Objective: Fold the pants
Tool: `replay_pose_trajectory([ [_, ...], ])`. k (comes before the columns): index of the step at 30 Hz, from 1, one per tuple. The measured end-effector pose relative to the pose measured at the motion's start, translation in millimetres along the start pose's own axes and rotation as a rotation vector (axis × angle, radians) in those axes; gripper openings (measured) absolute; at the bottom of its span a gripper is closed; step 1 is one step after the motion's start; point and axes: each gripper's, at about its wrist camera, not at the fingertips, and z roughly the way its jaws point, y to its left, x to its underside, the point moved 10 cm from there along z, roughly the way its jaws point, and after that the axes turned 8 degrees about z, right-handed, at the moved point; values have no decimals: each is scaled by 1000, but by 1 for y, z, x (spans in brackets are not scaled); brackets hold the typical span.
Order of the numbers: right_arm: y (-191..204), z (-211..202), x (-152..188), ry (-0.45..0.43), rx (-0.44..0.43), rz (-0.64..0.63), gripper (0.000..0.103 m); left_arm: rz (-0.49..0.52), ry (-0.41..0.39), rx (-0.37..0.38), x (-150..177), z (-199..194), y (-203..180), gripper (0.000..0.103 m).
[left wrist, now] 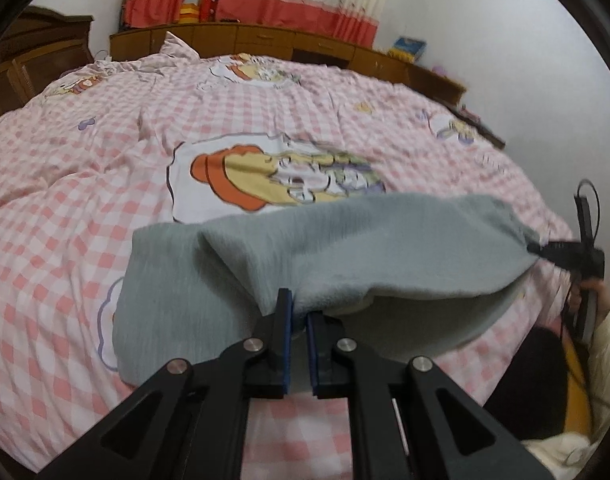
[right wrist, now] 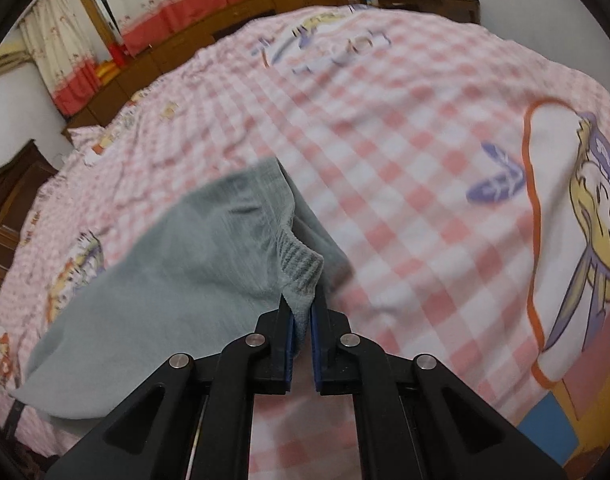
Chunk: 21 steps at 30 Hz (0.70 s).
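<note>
Checked bedspread (left wrist: 85, 220) (no legible writing) | left gripper (left wrist: 299, 312), right gripper (right wrist: 301, 312) both clamped on grey pants (left wrist: 365, 248)

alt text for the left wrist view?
The left gripper, shut, pinches the near edge of grey pants lifted over a pink checked bedspread. At right, the right gripper holds the pants' far end.

A bed (left wrist: 105, 168) is filling most of both views, and a pink-and-white checked cover (left wrist: 57, 240) printed with cartoon figures is lying spread over it. Grey pants (left wrist: 177, 300) are resting on that cover at the lower centre of the left wrist view, part of the cloth lying flat and part lifting off it toward the right edge.
</note>
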Motion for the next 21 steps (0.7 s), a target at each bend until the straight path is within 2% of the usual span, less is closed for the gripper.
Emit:
replay_pose_trajectory([
  [3,-7,14,8,32,51,-5,12,-6,29,13,5,1,0,14],
  [5,-7,15,9,40,79,-17,15,-27,32,25,4,-2,2,29],
  [8,-4,4,5,11,135,-54,23,-60,18,19,3,-13,11,43],
  [11,8,-17,1,-56,195,-129,26,-70,20,-2,5,-22,20,48],
  [14,32,-39,1,-116,203,-220,31,-81,30,-51,10,-30,38,52],
  [18,87,-55,18,-125,143,-347,32,-125,85,-78,25,-26,62,52],
  [21,135,-51,46,-74,76,-440,32,-142,111,-106,32,-18,80,52],
])
